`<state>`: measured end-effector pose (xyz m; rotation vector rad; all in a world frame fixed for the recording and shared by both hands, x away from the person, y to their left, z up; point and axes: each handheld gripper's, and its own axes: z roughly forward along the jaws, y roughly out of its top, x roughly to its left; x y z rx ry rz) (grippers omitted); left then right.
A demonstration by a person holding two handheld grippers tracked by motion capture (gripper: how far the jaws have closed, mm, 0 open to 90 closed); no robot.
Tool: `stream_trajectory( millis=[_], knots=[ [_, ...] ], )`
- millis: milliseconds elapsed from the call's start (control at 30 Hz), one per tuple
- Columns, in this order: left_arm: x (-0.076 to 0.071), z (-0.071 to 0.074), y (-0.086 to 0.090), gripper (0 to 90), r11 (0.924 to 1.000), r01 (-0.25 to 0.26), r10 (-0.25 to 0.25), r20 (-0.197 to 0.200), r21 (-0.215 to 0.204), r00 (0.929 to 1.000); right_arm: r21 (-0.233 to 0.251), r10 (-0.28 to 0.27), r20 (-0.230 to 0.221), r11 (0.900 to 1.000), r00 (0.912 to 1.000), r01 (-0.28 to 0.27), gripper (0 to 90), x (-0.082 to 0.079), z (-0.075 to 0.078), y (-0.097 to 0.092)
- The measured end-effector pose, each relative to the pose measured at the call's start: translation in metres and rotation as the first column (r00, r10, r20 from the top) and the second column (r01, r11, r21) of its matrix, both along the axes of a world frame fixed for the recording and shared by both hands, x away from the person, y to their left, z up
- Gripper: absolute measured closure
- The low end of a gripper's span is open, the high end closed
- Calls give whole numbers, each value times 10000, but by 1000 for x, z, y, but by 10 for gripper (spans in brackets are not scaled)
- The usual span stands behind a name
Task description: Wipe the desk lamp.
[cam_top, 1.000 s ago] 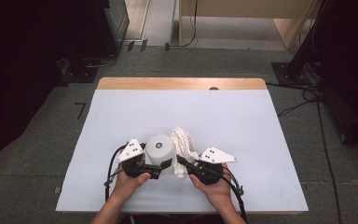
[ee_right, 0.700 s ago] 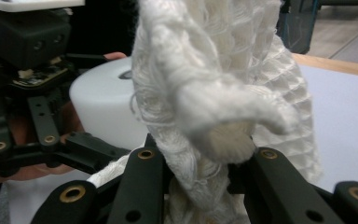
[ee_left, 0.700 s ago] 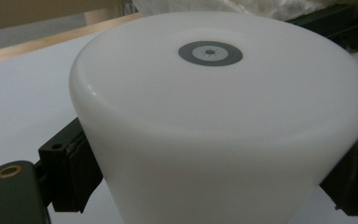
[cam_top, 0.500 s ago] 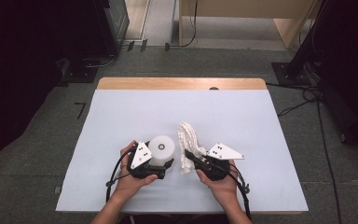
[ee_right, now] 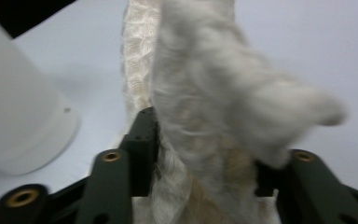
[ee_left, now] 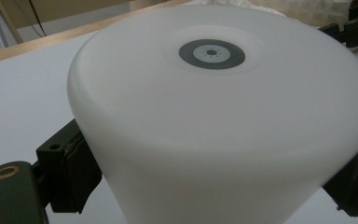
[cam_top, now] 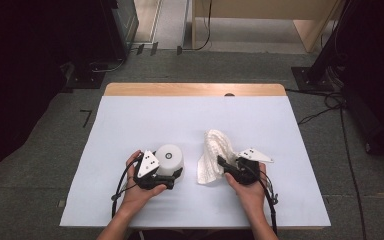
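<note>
A white cup (cam_top: pixel 170 157) stands upside down on the white table cover (cam_top: pixel 145 120), with a dark ring on its upturned base (ee_left: pixel 212 52). My left gripper (cam_top: pixel 172 172) is shut on it, and its black pads (ee_left: pixel 70 172) press both sides of the cup wall. To the right, a crumpled white cloth (cam_top: pixel 211 150) lies apart from the cup. My right gripper (cam_top: pixel 221 167) points left at it. Its jaws have just been opening and stand wide, with the fluffy cloth (ee_right: pixel 205 93) loose between them. The cup (ee_right: pixel 14 116) shows at the left of the right gripper view.
A wooden strip (cam_top: pixel 195 89) runs along the table's far edge. Beyond it are grey carpet, cables (cam_top: pixel 325 100) and dark equipment at left and right. The cover has bare room behind and to both sides of the hands.
My right hand has moved right and slightly down, carrying the cloth away from the cup. Its jaws have spread. The left hand and the cup have stayed almost still.
</note>
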<state>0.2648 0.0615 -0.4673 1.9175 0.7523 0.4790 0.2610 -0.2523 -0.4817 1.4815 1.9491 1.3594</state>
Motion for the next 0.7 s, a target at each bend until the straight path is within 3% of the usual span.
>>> stream_trajectory(
  millis=[100,200,267,433,500,567,700],
  knots=[
    [-1,1,1,78,10000,7,-7,-13,-48,10000,-417,-415,151,9982,9990,421,411,2,1,-12],
    [-1,1,1,77,9999,-24,23,-43,-111,10000,-654,-812,226,9944,9964,826,235,3,5,-23],
    [-1,2,2,76,10000,6,-7,-56,-96,10000,-723,-1090,526,9910,9926,1127,146,2,10,-28],
    [-1,3,3,74,9998,-19,16,-119,-189,9999,-505,-1632,1780,9833,9704,1747,121,-7,28,-38],
    [-1,3,3,73,9998,-38,35,-135,-212,9999,-448,-1336,2180,9882,9668,1466,116,-11,36,-37],
    [-2,4,3,72,9997,-59,57,-114,-239,9999,-381,-1025,2243,9928,9691,1138,128,-12,40,-31],
    [-4,4,2,71,9995,-174,171,-126,-250,9998,-991,-425,1530,9934,9873,581,113,-5,32,-8]
  ],
)
